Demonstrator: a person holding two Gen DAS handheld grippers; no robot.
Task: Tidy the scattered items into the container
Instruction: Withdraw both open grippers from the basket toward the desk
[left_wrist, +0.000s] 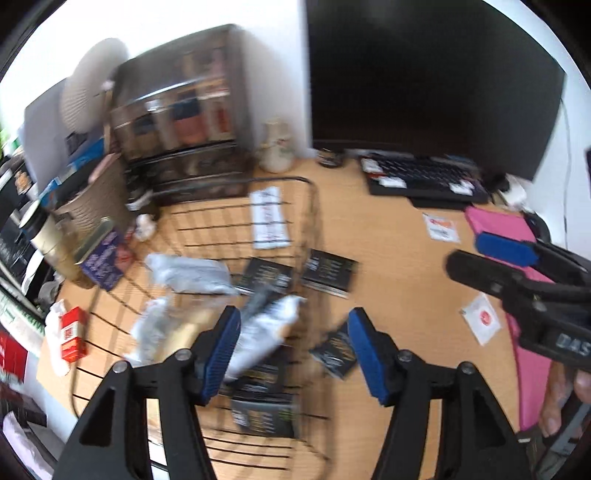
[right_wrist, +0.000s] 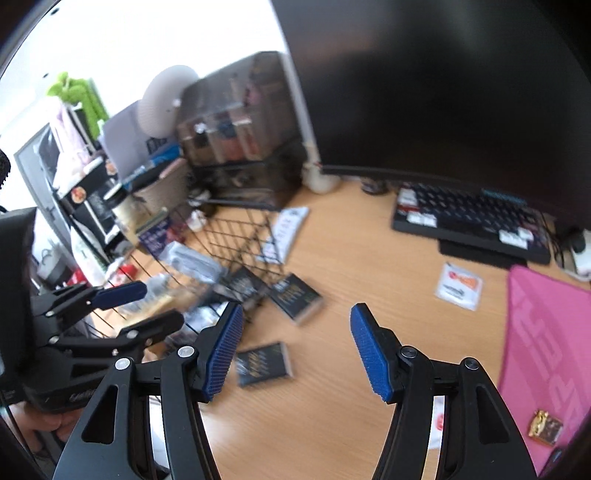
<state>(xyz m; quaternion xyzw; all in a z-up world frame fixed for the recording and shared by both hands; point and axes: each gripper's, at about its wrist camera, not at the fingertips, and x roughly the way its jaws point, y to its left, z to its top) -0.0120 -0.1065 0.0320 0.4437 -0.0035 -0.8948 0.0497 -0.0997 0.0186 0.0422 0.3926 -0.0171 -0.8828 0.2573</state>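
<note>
A black wire basket (left_wrist: 314, 206) stands on the wooden desk and holds several packets, some silver (left_wrist: 192, 273), some black (left_wrist: 264, 410). My left gripper (left_wrist: 293, 350) is open and empty above the basket's near right side. Black packets lie on the desk outside the basket (left_wrist: 328, 271) (left_wrist: 334, 354). In the right wrist view my right gripper (right_wrist: 295, 350) is open and empty above a black packet (right_wrist: 264, 363); another black packet (right_wrist: 295, 297) lies beyond it by the basket (right_wrist: 236, 236). A white and orange sachet (right_wrist: 458, 286) lies further right.
A keyboard (right_wrist: 469, 218) and dark monitor (right_wrist: 443, 92) stand at the back. A pink mat (right_wrist: 543, 339) carries a small gold-wrapped item (right_wrist: 546, 428). A white leaflet (right_wrist: 284, 232), a dark drawer unit (left_wrist: 184, 122), a red box (left_wrist: 72, 334) and clutter crowd the left.
</note>
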